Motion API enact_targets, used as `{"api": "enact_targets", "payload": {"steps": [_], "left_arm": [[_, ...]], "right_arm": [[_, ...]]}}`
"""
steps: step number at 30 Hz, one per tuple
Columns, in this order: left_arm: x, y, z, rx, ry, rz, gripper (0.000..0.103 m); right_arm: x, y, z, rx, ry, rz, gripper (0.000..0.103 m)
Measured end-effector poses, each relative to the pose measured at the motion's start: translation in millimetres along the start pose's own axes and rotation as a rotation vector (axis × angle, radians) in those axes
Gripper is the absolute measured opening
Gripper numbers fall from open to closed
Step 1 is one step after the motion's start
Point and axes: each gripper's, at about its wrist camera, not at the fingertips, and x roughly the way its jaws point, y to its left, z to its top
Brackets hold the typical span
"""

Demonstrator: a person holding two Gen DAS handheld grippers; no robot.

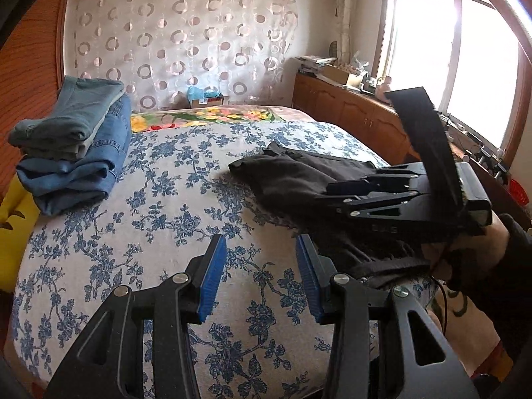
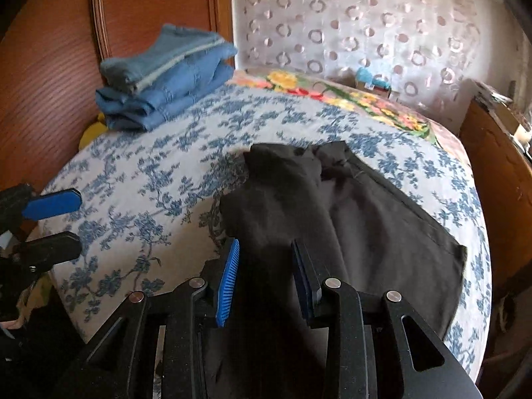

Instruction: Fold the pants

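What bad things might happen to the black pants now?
1. The black pants lie bunched near the waist, so that lump may get folded in.
2. The right hand-held gripper has cloth between its pads, but the grip looks loose; the cloth might slip out.
3. The left hand-held gripper is open over bare bedspread, holding nothing, so the pants may drag sideways.

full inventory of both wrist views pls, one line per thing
black pants: 1, black, right half of bed, partly folded
folded jeans: 1 stack, blue shades, far left of bed
bedspread: 1, white with blue flowers, covers bed
floral blanket: 1, yellow, pink and green, far end of bed
wooden cabinet: 1, brown, under window
left claw: 1, black, blue pads, open over bedspread
right claw: 1, black, blue pads, pants between its pads
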Motion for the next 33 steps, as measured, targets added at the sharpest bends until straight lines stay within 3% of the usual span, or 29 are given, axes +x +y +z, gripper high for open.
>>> {"api": "enact_targets", "payload": {"steps": [2, 3, 4, 7, 14, 19, 21, 23, 29, 33], "left_arm": [[1.4, -0.1, -1.4, 0.000, 0.005, 0.001, 0.045], [2.3, -0.2, -2.0, 0.001, 0.007, -0.001, 0.045], [2.9, -0.3, -2.5, 0.001, 0.010, -0.001, 0.045], [4.5, -1.1, -3.9, 0.000, 0.016, -0.004, 0.045], [7.2, -5.4, -5.1, 0.008, 0.023, -0.013, 0.045], [10.4, -9.4, -6.8, 0.015, 0.031, -0.019, 0.045], [11.3, -11.4, -7.6, 0.020, 0.033, -0.023, 0.045], [12.4, -13.4, -8.5, 0.024, 0.035, -0.027, 0.045], [19.0, -17.4, -9.9, 0.025, 0.048, -0.032, 0.045], [22.8, -20.0, -7.3, 0.031, 0.049, -0.038, 0.045]], "right_arm": [[6.4, 0.2, 6.4, -0.017, 0.018, -0.011, 0.033], [9.2, -0.6, 7.7, -0.020, 0.027, -0.017, 0.025], [14.0, 1.1, 13.0, -0.022, 0.028, -0.020, 0.010], [13.3, -2.6, 18.4, -0.019, 0.017, -0.017, 0.008], [-9.5, -49.3, 26.3, 0.111, -0.044, -0.025, 0.008], [-6.0, -89.3, 25.1, 0.185, -0.032, -0.133, 0.008], [-0.6, -106.9, 20.0, 0.233, -0.007, -0.224, 0.008], [0.5, -119.6, 14.3, 0.275, -0.001, -0.260, 0.012], [-3.8, -114.2, 8.5, 0.263, -0.040, -0.199, 0.015], [2.4, -96.9, 5.8, 0.198, -0.044, -0.129, 0.024]]}}
